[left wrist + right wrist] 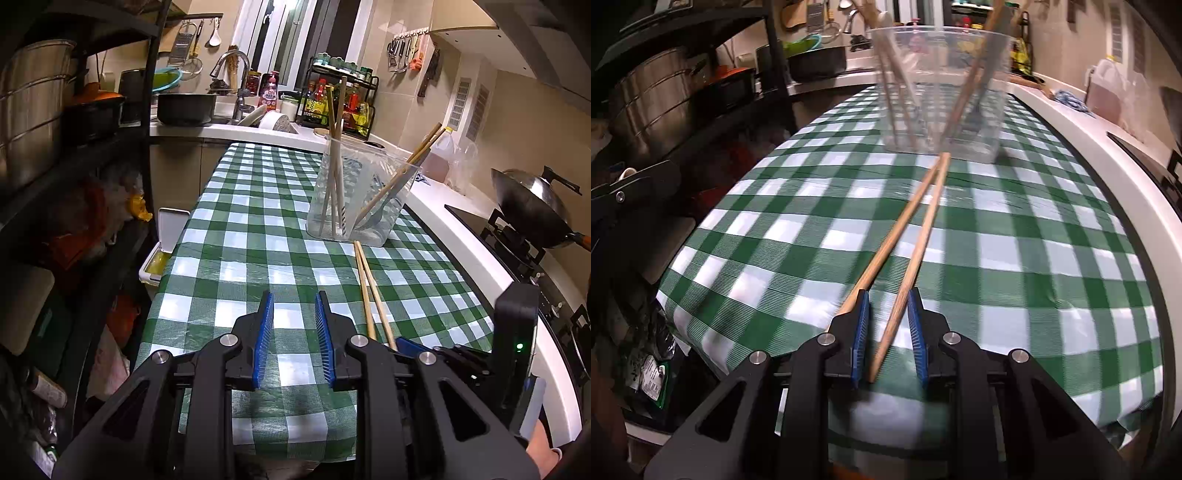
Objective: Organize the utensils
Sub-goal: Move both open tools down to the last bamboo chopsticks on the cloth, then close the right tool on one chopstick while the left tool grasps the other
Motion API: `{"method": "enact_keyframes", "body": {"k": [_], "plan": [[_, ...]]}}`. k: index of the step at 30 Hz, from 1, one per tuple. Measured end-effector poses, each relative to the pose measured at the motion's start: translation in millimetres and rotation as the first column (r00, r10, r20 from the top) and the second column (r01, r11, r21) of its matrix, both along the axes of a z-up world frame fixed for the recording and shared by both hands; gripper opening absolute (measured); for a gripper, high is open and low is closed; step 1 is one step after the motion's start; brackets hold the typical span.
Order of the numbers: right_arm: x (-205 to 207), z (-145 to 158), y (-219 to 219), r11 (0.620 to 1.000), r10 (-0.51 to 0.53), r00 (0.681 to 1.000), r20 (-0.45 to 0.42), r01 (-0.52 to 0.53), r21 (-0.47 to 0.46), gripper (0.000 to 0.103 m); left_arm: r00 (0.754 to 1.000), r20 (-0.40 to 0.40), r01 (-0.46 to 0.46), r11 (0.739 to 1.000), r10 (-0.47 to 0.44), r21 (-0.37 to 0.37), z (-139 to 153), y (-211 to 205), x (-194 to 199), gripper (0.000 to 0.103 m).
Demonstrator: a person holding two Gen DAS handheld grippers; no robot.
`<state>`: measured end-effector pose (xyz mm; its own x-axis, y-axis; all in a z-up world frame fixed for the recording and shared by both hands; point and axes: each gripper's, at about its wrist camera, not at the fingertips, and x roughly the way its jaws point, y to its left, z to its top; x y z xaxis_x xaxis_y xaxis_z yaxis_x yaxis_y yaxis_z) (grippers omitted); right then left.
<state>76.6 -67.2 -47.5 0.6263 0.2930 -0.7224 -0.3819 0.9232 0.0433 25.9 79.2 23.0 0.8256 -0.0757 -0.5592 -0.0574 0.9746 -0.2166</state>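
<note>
We are low over the tabletop (pixel 1015 258) with the right gripper (pixel 885 325), and only one of the two loose chopsticks (pixel 916 254) runs between its fingers (pixel 862 325). The other passes outside the left finger. The fingers stand a little apart, not pressing the wood. If we close here, we would likely catch one stick and shove its partner sideways. The far tips lie close together just short of the clear container (pixel 942 92) straight ahead of the fingers, so a skewed lift could knock it, or the sticks already leaning inside. Our left gripper (pixel 294 332) hangs over bare cloth, fingers slightly parted and empty, the sticks lying to its right.
</note>
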Motion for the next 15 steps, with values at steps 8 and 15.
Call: {"method": "enact_keyframes", "body": {"k": [8,15], "plan": [[3,0,0,1.0,-0.025,1.0,0.003,0.025,0.014,0.019,1.0,-0.014,-0.013,1.0,0.013,-0.001,-6,6,1,0.023],[1,0,-24,0.996,-0.09,0.996,-0.001,0.09,0.023,0.007,0.999,-0.035,0.012,1.0,-0.012,-0.001,-18,-7,3,0.023]]}}
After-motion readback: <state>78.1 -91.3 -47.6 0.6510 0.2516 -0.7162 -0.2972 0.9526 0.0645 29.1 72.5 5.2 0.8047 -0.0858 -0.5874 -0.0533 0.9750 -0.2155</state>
